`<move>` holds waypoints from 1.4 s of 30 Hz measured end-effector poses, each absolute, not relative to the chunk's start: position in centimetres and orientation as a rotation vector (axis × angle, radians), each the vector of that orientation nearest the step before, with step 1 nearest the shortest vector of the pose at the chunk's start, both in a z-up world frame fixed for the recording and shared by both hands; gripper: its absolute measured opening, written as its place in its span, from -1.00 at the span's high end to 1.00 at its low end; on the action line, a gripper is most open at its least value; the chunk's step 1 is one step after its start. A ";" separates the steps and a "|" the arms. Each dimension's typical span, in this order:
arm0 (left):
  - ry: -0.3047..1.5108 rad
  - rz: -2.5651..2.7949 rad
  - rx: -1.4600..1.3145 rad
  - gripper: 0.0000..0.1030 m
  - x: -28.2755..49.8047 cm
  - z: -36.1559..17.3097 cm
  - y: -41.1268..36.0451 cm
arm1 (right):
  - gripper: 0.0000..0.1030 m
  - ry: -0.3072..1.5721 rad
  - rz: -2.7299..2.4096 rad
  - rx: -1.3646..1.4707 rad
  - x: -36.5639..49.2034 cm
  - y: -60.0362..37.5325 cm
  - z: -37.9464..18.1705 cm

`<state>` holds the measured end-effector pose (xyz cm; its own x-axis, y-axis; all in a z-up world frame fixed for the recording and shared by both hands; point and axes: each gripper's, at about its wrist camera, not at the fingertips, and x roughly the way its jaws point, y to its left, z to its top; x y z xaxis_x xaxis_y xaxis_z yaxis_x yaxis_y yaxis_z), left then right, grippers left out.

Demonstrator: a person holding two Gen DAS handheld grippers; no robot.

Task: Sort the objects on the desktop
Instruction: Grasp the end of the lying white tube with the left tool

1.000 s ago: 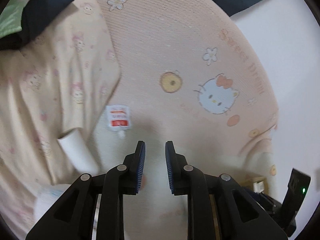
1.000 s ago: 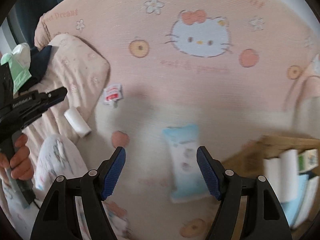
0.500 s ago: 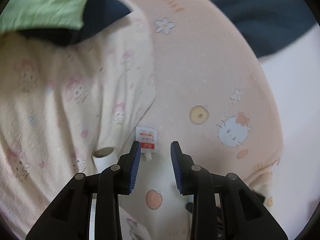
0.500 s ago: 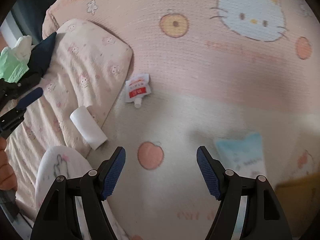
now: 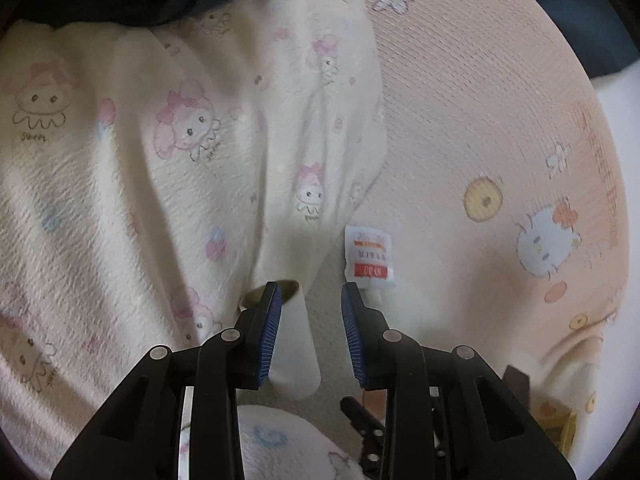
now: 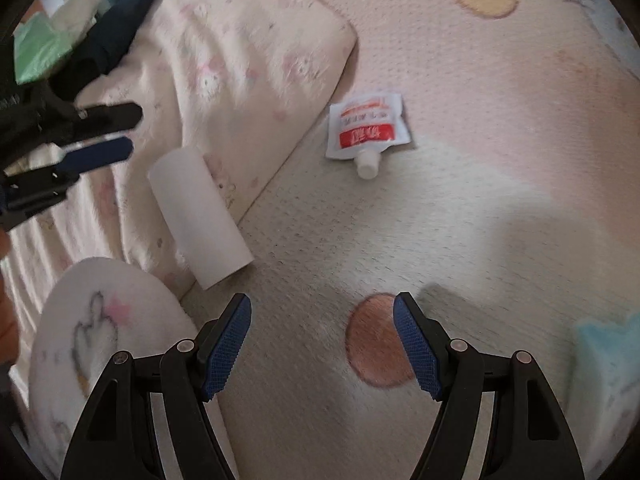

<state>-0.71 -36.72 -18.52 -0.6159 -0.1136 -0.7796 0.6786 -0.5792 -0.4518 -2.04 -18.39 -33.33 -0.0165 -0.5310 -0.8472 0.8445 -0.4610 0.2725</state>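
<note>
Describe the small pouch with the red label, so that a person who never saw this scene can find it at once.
Find the pale pillow lying on the pink cartoon blanket. Just off the pillow's corner, flat on the blanket, lies the pouch. Unlike the plain white roll nearby, it is flat, with a red band and a small white cap.

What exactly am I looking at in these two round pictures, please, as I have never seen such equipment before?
These are handheld tools, not a robot: a person carries a two-finger gripper in each hand, and a wide-angle camera on each looks out along its fingers. One picture is from the left gripper, the other from the right gripper; the left one also shows at the edge of the right view. Below lies a pink cartoon-print blanket with a cream pillow on it. On these rest a white paper roll, a small red-and-white spouted pouch and, at the edge, a light blue packet. Both grippers are open and hold nothing; the left one, its jaws having just opened wider, hovers over the roll.
</note>
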 end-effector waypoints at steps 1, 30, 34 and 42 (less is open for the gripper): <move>1.073 -2.212 0.999 0.34 -0.8 -18.8 -36.9 | -0.38 0.387 -1.686 1.204 -2.0 -18.7 -33.6; 1.008 -2.286 1.294 0.78 -6.2 -20.6 -32.2 | -0.18 0.213 -1.570 1.141 -3.3 -19.4 -33.9; 1.064 -2.320 1.300 0.79 -6.2 -21.4 -32.0 | -0.18 0.147 -1.569 1.177 -4.0 -18.5 -34.4; 1.086 -2.336 1.268 0.88 -5.8 -20.8 -31.9 | -0.18 0.208 -1.535 1.054 -1.9 -19.6 -32.4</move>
<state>-5.80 -31.86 -20.83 -0.5806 0.1106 -0.8067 0.5456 -0.6825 -0.4862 -1.88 -19.60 -32.42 0.1123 -0.7007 -0.7046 0.8632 -0.2825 0.4185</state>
